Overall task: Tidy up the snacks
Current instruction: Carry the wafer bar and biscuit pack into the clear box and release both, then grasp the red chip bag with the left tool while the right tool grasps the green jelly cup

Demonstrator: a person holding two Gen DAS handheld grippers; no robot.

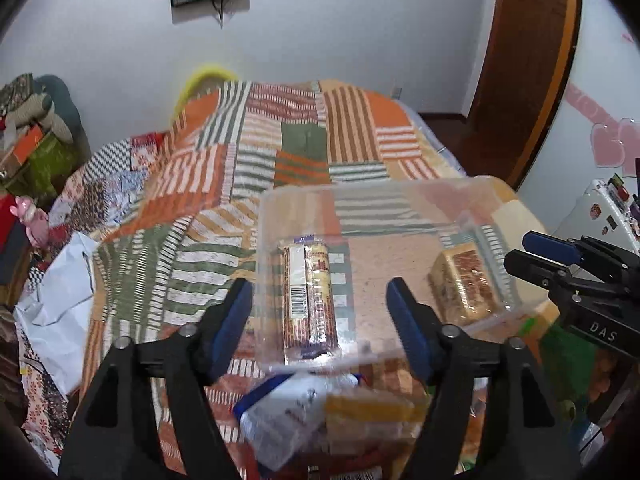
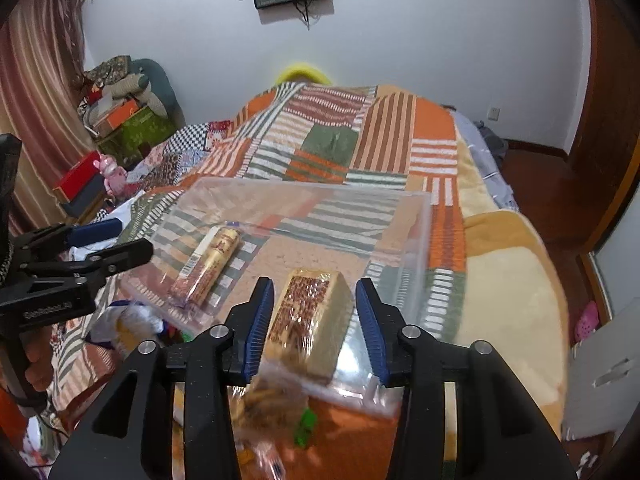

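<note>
- The left gripper (image 1: 320, 320) has its fingers (image 1: 232, 320) spread wide, released and holding nothing, just short of the near wall of a clear plastic box (image 1: 496, 196) on the bed (image 1: 256, 152).
- In the box's left part lies a long cracker pack (image 1: 310, 300), in line with the gap between these fingers.
- The box's right part holds a golden snack block (image 2: 312, 320).
- The right gripper (image 2: 316, 324) is open, its fingers (image 2: 372, 328) on either side of the block without clamping it.
- Loose blurred snack packets (image 1: 288, 412) lie on the bed before the box.
</note>
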